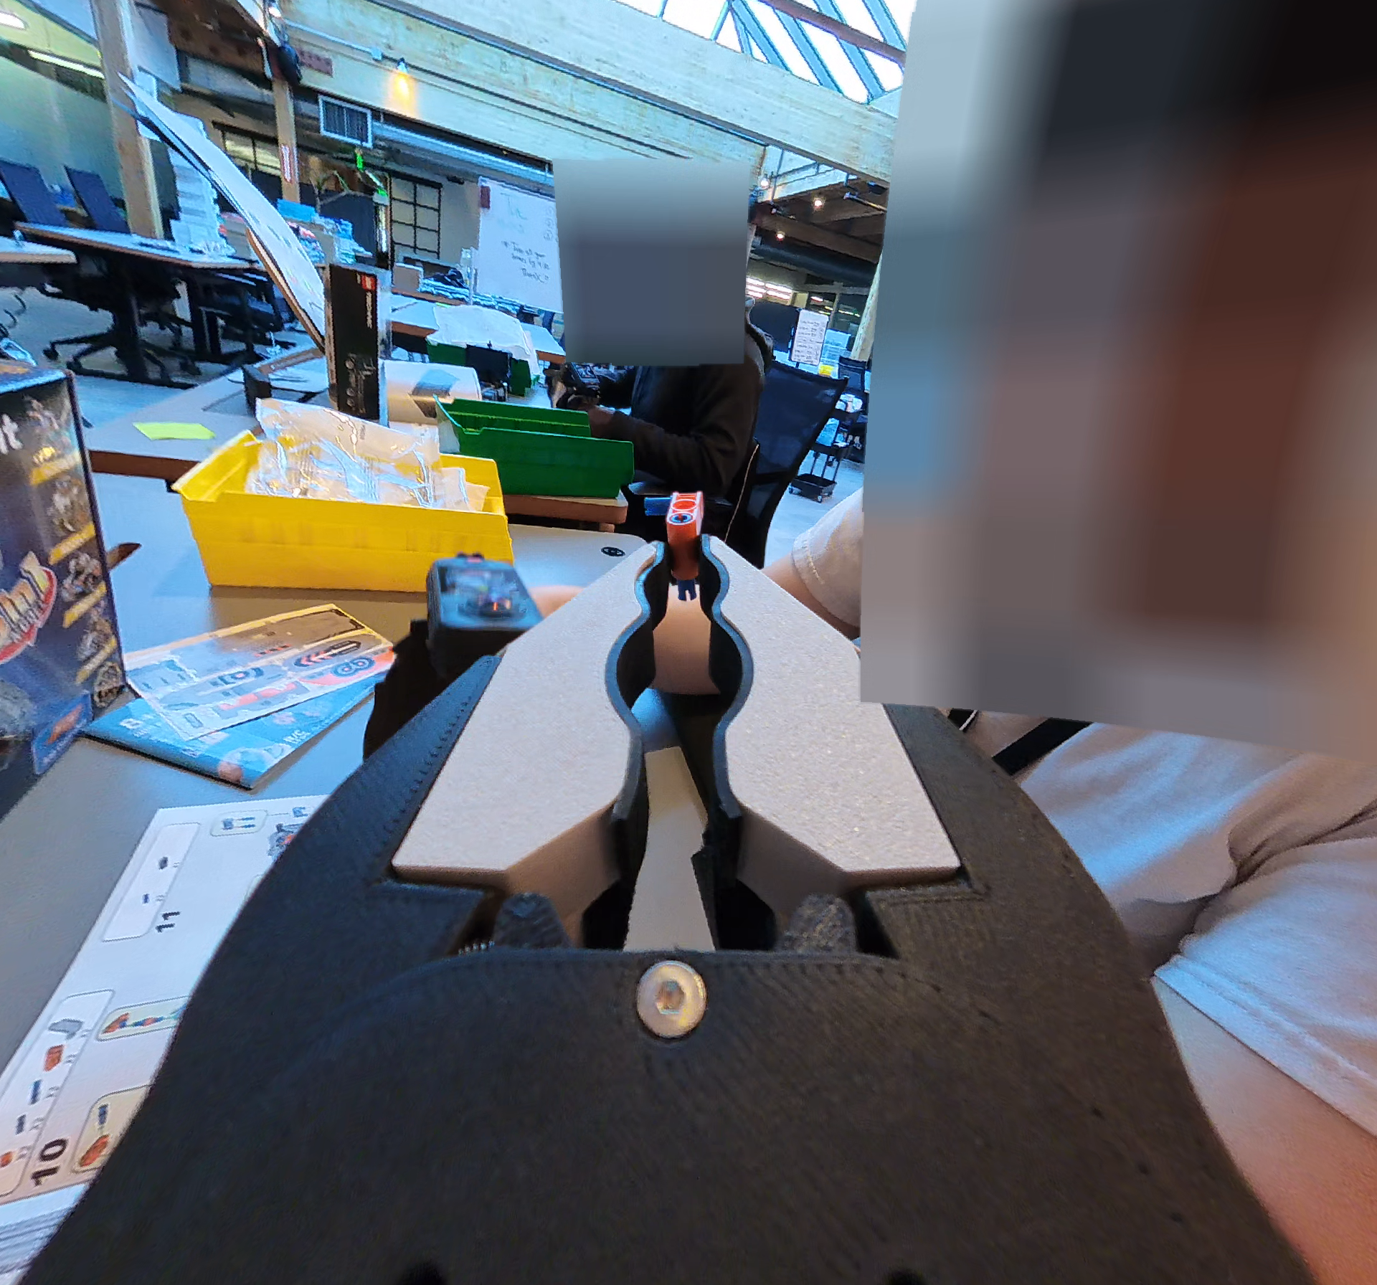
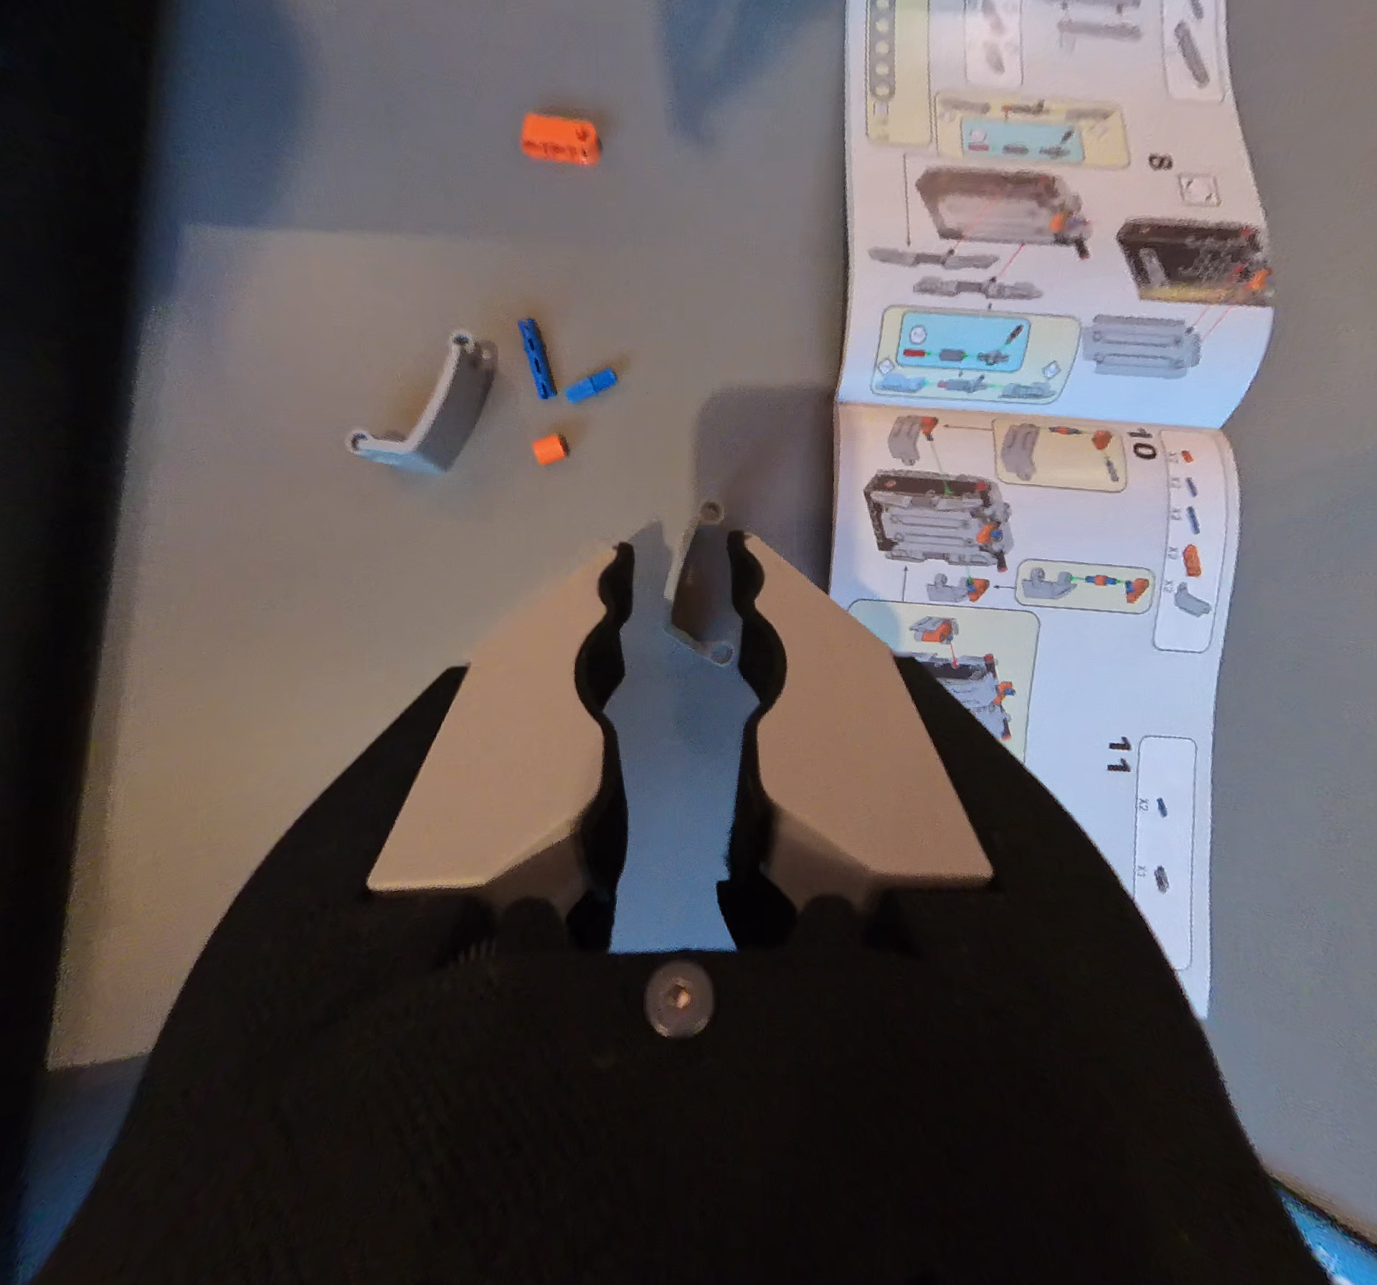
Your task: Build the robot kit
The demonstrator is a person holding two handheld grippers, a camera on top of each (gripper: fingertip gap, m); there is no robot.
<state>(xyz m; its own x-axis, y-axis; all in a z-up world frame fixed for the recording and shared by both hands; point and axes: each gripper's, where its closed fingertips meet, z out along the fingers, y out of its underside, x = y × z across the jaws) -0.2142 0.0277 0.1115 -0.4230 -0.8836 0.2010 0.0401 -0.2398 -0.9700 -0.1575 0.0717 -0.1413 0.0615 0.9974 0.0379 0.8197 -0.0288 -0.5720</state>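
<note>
My left gripper (image 1: 682, 556) is raised off the table and shut on a small orange connector piece (image 1: 684, 515) with blue pins in it, which sticks up out of the fingertips. My right gripper (image 2: 679, 541) points down at the grey table (image 2: 298, 653), its jaws open around a grey curved piece (image 2: 700, 586) that lies close to the right finger. To the left lie a second grey curved piece (image 2: 439, 407), a long blue pin (image 2: 536, 357), a short blue pin (image 2: 591, 385), a small orange bush (image 2: 550, 448) and an orange block (image 2: 560, 139).
An open instruction booklet (image 2: 1043, 355) lies right of the parts; it also shows in the left wrist view (image 1: 149, 951). A yellow bin (image 1: 343, 526) of plastic bags, green bins (image 1: 544, 452), a printed box (image 1: 45, 579) and a sticker sheet (image 1: 253, 675) stand behind. A person sits beyond. One gripper's finger ends stand about 25 cm off the other's. To reach the small orange bush (image 2: 550, 448) in a straight line is about 5 cm for my right fingers, about 25 cm for my left. My right gripper is the nearer one to the orange block (image 2: 560, 139): about 12 cm, against 25 cm.
</note>
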